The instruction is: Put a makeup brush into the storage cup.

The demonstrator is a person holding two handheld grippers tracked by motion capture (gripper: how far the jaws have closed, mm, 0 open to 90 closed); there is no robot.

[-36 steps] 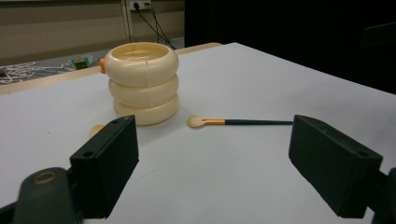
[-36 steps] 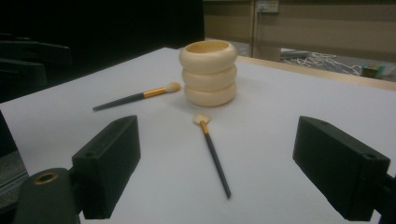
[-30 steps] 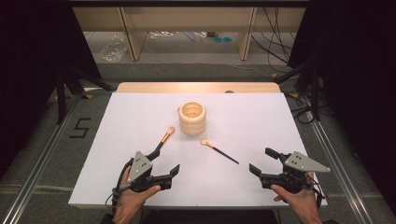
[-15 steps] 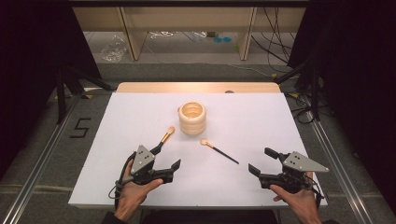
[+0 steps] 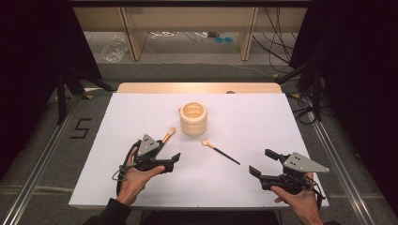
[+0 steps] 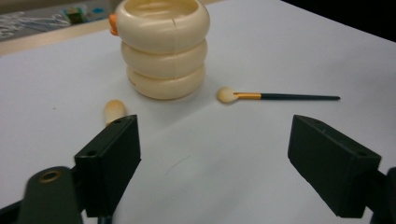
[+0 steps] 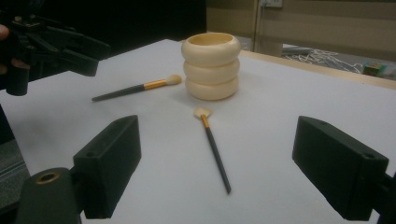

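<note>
High view: ribbed cream holder point(image 5: 193, 119) stands between two slim brushes.

Each hand grasps a matte black, angular two-jaw gripper. The left gripper point(image 5: 172, 159) carries a grey three-cornered plate dotted with small dark screw holes at its 12 o'clock side, and a thin dark cable loops out at its 9 o'clock. The right gripper point(image 5: 263, 162) wears the same grey plate, with cable trailing at 4 o'clock. Seen close up, the jaws are blocky black pads, with a brass-ringed hole at 7 o'clock. A dark sleeve point(image 5: 109, 213) covers the left forearm.
</note>
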